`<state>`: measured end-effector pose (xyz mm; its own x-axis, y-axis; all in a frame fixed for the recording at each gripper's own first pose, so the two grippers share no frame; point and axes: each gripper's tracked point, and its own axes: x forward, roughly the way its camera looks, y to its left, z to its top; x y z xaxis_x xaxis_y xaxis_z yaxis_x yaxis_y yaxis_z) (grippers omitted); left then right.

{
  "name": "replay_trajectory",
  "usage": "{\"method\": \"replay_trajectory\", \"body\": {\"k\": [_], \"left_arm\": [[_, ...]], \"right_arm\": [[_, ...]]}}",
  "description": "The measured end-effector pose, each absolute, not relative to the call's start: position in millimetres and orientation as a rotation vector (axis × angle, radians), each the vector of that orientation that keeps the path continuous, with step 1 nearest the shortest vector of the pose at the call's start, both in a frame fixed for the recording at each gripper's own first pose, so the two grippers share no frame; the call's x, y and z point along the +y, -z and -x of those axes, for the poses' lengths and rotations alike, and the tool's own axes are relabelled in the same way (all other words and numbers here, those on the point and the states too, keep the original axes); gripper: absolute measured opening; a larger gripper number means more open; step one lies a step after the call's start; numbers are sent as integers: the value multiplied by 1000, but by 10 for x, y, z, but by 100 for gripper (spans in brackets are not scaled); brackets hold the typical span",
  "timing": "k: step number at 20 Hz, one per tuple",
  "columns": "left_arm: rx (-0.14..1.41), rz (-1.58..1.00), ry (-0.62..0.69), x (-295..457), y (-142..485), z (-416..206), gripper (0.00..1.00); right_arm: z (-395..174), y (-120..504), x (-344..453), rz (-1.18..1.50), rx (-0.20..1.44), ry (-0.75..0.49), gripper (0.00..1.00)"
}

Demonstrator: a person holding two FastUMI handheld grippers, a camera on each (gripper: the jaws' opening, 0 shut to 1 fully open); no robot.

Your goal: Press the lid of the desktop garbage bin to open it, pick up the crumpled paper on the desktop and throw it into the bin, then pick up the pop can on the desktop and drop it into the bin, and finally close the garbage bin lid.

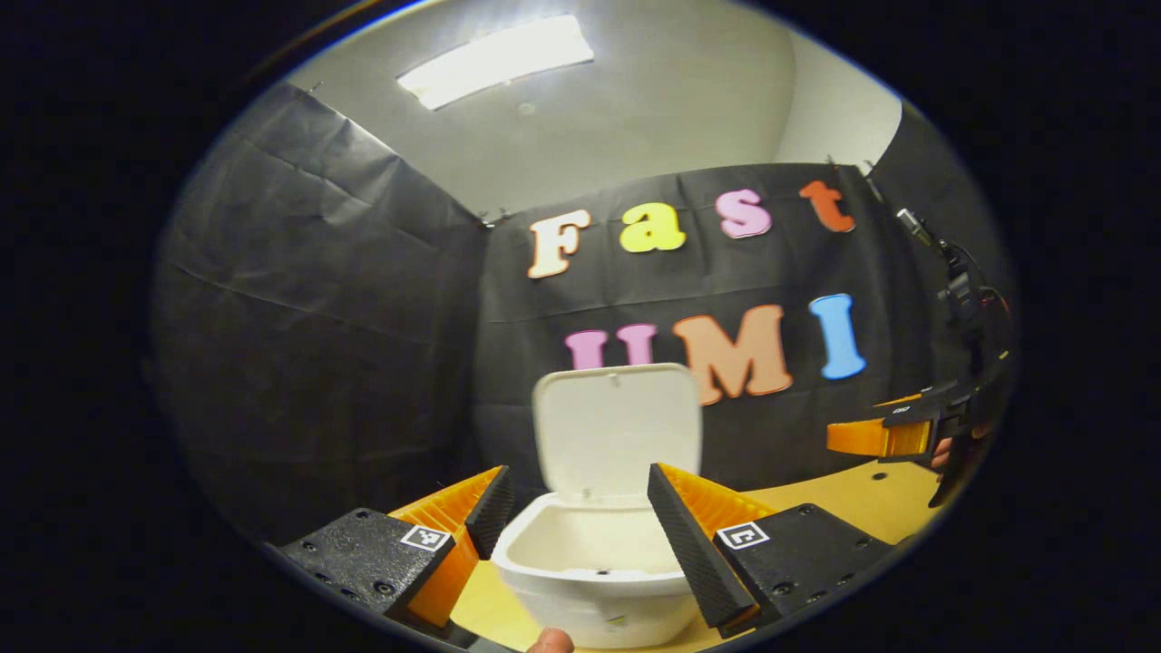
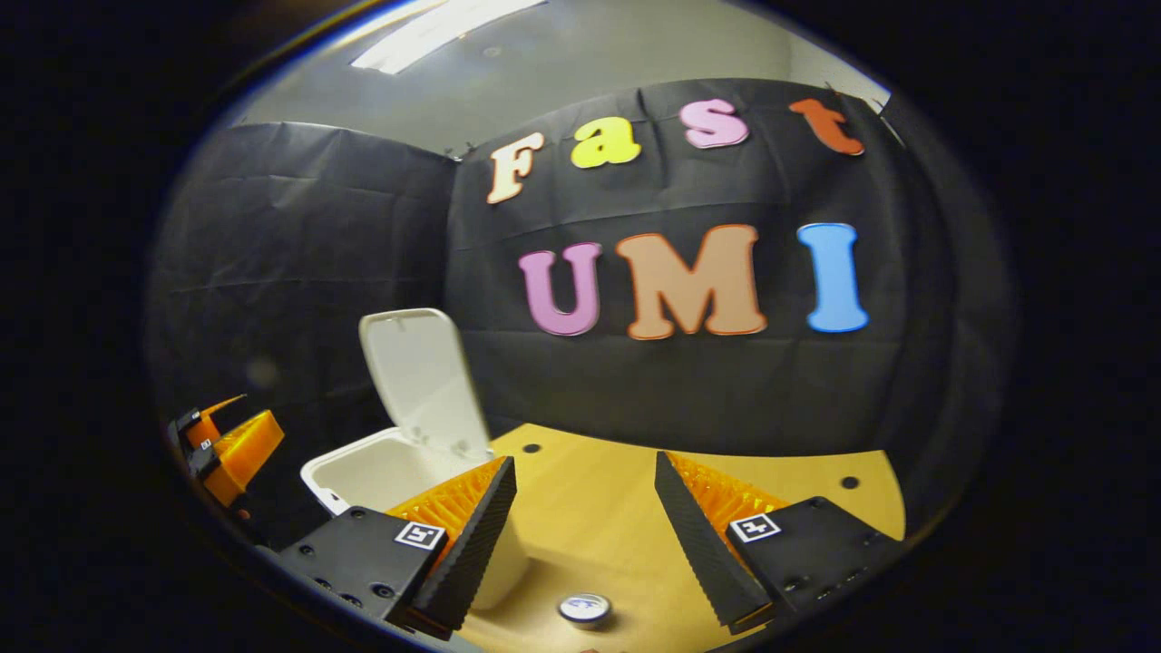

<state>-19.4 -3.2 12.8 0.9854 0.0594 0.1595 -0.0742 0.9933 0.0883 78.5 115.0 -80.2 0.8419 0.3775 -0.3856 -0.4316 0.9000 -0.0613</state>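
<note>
Left tool (image 1: 580, 508) is spread wide with nothing in it, hovering over the bin (image 1: 594, 562), whose lid (image 1: 617, 426) stands upright. Right tool (image 2: 585, 517) is open and empty too, above the pop can (image 2: 584, 609) standing on the worktop (image 2: 590, 508). No crumpled paper in sight, so I'd guess the can is next: come straight down and pinch its sides square.

Left gripper (image 1: 580, 526) held level with fingers spread wide and nothing between them; right gripper (image 2: 585, 517) likewise spread and empty, seen from the left gripper view at far right, hand-held.
</note>
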Motion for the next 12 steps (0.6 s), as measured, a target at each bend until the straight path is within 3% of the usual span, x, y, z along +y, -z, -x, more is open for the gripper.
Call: {"method": "replay_trajectory", "body": {"k": [4, 7, 12], "left_arm": [[-191, -106, 205, -1000, 51, 56, 91], [-159, -111, 354, -1528, 404, 8, 93], [-33, -138, 402, -1759, 1273, -187, 93]], "right_arm": [[-461, 726, 36, 152, 406, -135, 98], [-88, 715, -464, 116, 428, 11, 98], [406, 806, -980, 100, 479, 196, 98]]}}
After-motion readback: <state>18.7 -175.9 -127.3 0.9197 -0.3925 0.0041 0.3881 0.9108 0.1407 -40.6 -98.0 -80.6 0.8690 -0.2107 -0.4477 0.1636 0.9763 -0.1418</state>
